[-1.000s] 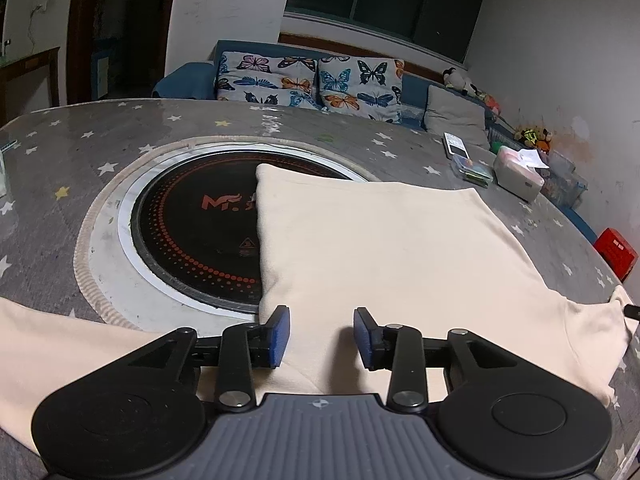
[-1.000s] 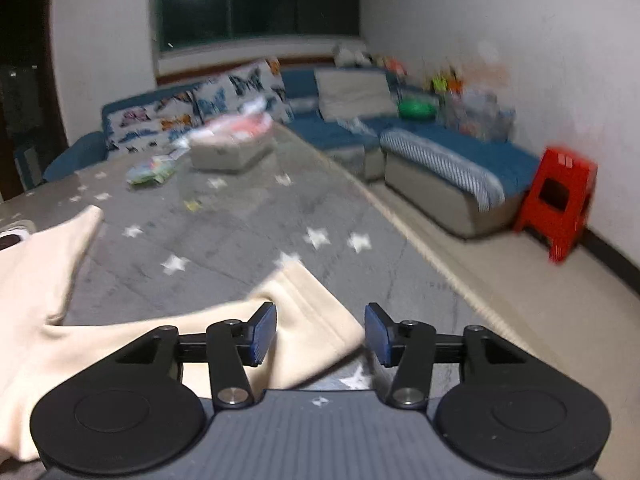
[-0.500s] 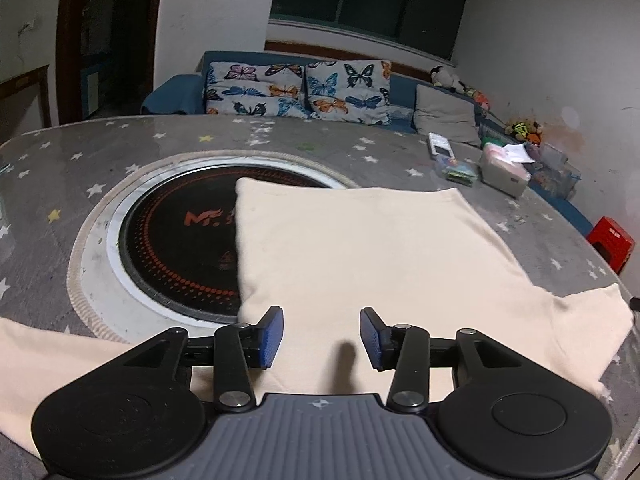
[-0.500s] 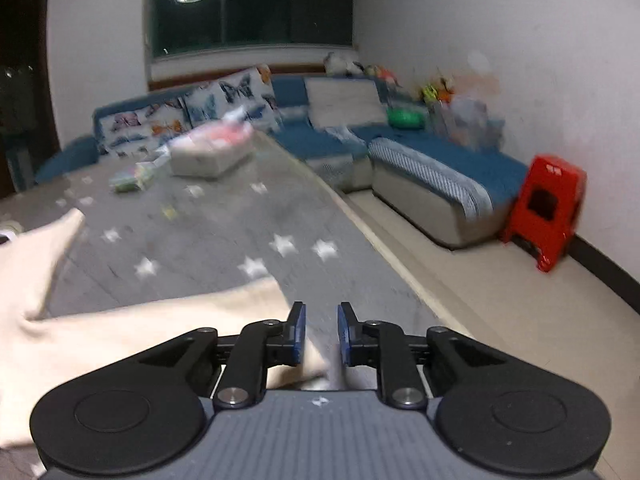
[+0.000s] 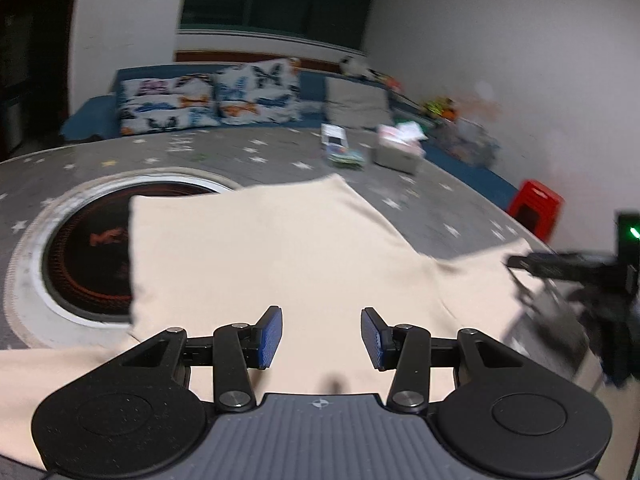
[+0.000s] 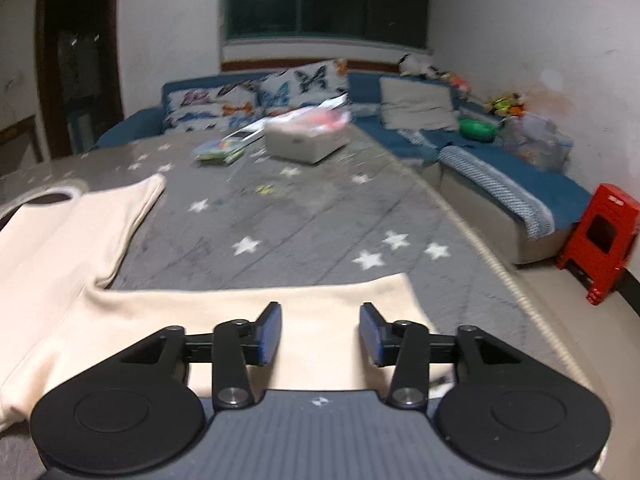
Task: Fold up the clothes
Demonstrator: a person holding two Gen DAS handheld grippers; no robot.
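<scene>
A cream long-sleeved garment (image 5: 280, 248) lies flat on the grey star-patterned table (image 5: 240, 152), its body partly over a black round hotplate (image 5: 80, 248). My left gripper (image 5: 321, 338) hovers open over the garment's near edge, with nothing pinched between its blue pads. At the right edge of the left wrist view my right gripper (image 5: 560, 264) shows as a dark blur by the sleeve end. In the right wrist view the sleeve (image 6: 240, 308) stretches straight across. My right gripper (image 6: 320, 334) is just above its cuff, its jaws opening, and the pads are clear of the cloth.
A tissue box (image 6: 306, 138) and flat packets (image 6: 220, 152) sit at the table's far side. The table's rounded edge (image 6: 500, 264) runs close on the right, with a red stool (image 6: 600, 236) and a blue sofa (image 6: 500, 168) beyond.
The right gripper closed over the sleeve end, then opened again, and the sleeve now lies straight. The left gripper opened a little and swung right, bringing the right gripper into its view.
</scene>
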